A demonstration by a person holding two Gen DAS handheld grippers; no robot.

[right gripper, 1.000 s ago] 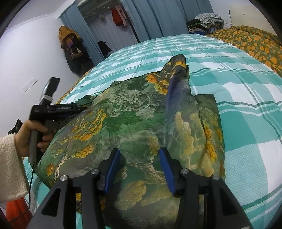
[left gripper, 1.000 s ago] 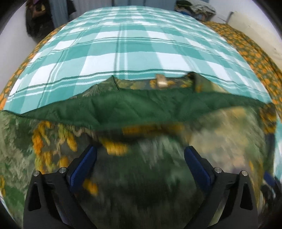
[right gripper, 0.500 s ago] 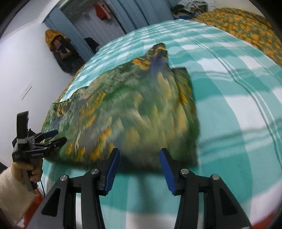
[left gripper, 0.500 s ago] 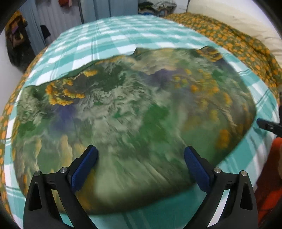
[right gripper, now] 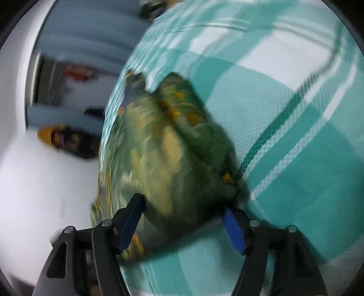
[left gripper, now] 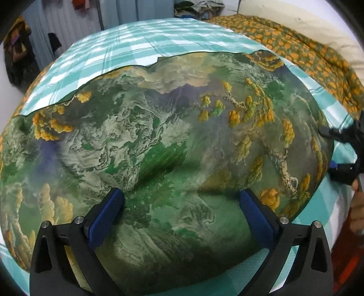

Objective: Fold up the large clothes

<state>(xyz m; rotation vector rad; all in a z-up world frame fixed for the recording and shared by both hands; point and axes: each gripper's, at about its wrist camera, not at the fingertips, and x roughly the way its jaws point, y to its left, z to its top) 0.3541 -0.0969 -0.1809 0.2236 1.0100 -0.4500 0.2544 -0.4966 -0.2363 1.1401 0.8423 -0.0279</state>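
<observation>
A large green garment [left gripper: 163, 145] printed with yellow and cream landscape shapes lies folded and spread on the teal checked bedspread [left gripper: 127, 43]. My left gripper [left gripper: 182, 207] is open just above the garment's near part, holding nothing. The right gripper shows at the right edge of the left wrist view [left gripper: 341, 150], beside the garment's right side. In the blurred, tilted right wrist view the garment [right gripper: 163, 154] bulges between the blue pads of my right gripper [right gripper: 184, 220], which is open wide at the garment's near end.
An orange-patterned green quilt [left gripper: 307, 52] lies along the bed's right side. Curtains and hanging clothes [left gripper: 75, 20] stand beyond the bed's far end. A pile of clothes [left gripper: 195, 6] sits at the back. White wall [right gripper: 41, 177] is left of the bed.
The left gripper has pulled back from the fold, and the whole folded garment now shows. The right gripper opened wider, rolled sideways and closed in on the garment's end.
</observation>
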